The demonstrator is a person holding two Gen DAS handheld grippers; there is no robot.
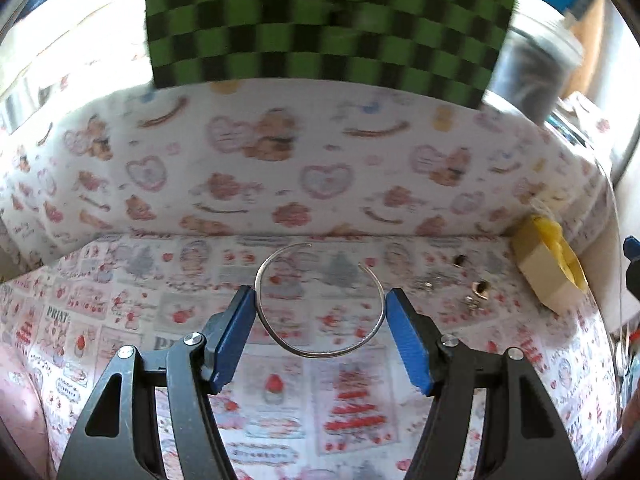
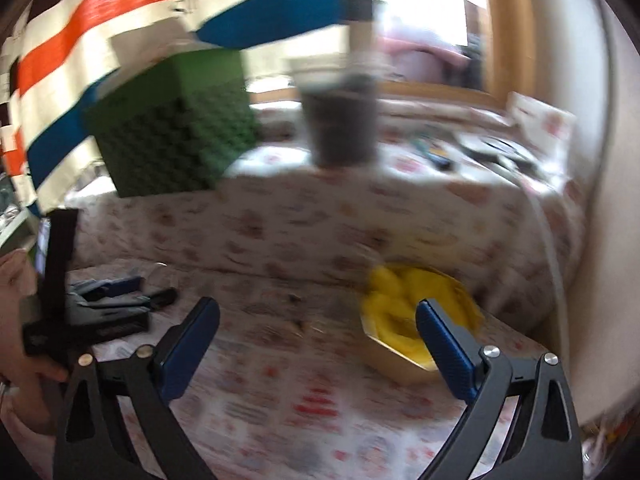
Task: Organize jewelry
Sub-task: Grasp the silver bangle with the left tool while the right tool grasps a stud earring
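Observation:
A thin silver open bangle (image 1: 320, 304) sits between the blue pads of my left gripper (image 1: 320, 300); both pads touch its sides, so the jaws are shut on it just above the patterned cloth. Small earrings and a chain (image 1: 472, 288) lie on the cloth to the right. A heart-shaped box with yellow lining (image 1: 554, 268) stands at the far right; it also shows in the right wrist view (image 2: 412, 320). My right gripper (image 2: 318, 332) is open and empty, with the box just beyond its right finger. The left gripper shows there too (image 2: 116, 296).
A raised ledge covered in printed cloth (image 1: 320, 160) runs behind the work area. A green checkered box (image 1: 328, 20) and a dark jar (image 1: 532, 76) stand on it. A striped cloth (image 2: 100, 40) hangs behind. The right wrist view is blurred.

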